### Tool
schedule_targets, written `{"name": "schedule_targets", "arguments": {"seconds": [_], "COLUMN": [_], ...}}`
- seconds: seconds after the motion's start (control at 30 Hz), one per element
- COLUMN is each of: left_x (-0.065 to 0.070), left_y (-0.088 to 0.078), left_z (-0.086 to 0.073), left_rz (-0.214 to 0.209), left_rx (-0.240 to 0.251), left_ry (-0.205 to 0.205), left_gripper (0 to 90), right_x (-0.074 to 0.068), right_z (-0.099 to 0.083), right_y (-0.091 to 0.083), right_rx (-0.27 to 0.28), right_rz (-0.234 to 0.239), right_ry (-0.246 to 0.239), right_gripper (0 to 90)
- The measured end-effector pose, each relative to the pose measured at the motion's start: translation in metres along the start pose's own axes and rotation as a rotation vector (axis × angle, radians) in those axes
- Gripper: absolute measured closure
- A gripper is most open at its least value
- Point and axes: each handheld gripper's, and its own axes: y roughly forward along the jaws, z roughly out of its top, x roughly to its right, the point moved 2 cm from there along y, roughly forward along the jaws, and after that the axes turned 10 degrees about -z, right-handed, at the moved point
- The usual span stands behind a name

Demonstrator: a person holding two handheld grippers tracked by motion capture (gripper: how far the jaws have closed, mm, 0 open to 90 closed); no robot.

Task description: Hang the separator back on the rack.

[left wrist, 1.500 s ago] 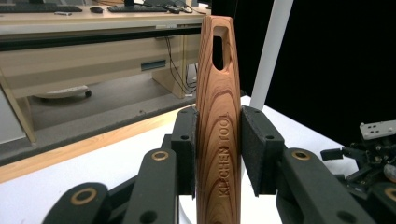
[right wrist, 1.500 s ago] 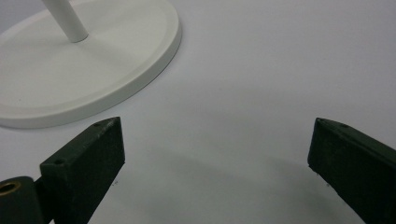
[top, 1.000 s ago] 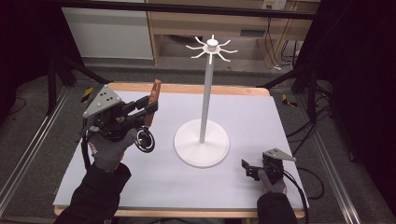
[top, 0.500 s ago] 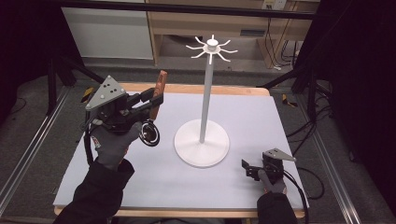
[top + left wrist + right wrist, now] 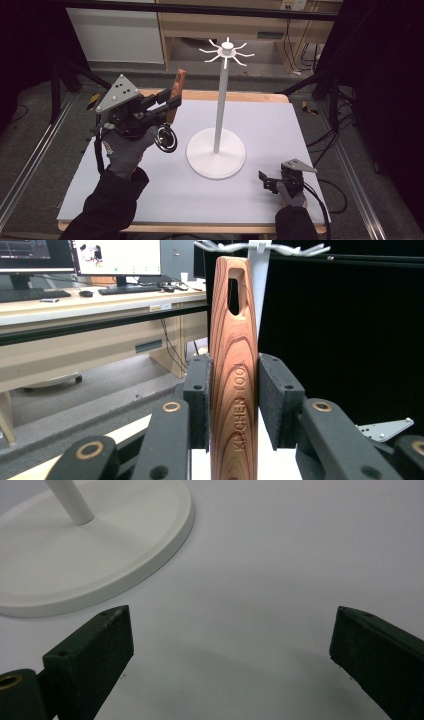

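the right claw (image 5: 232,652) gapes wide over the white table (image 5: 300,555), near the stand's round base (image 5: 90,560).

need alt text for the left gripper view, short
A wooden handle marked KITCHEN TOOL, with a slot near its top, stands upright, clamped between the two black pads of the left tongs. Behind it rises the white hook stand, with a desk and monitors at the far left.
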Motion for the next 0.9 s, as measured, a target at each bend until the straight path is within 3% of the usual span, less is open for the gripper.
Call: {"name": "schedule_targets", "arguments": {"seconds": [0.9], "left_x": [0.013], "left_y": [0.021], "left_z": [0.025], "left_rz": [-0.028], "left_rx": [-0.013], "left_ry": [0.033], "left_gripper": [67.8], "right_x": [0.0], "right_z": [0.0], "right_y": [0.0], "right_rx": [0.0], "right_rz": [0.001], "right_ry": [0.001], "right_gripper": [4.3]}}
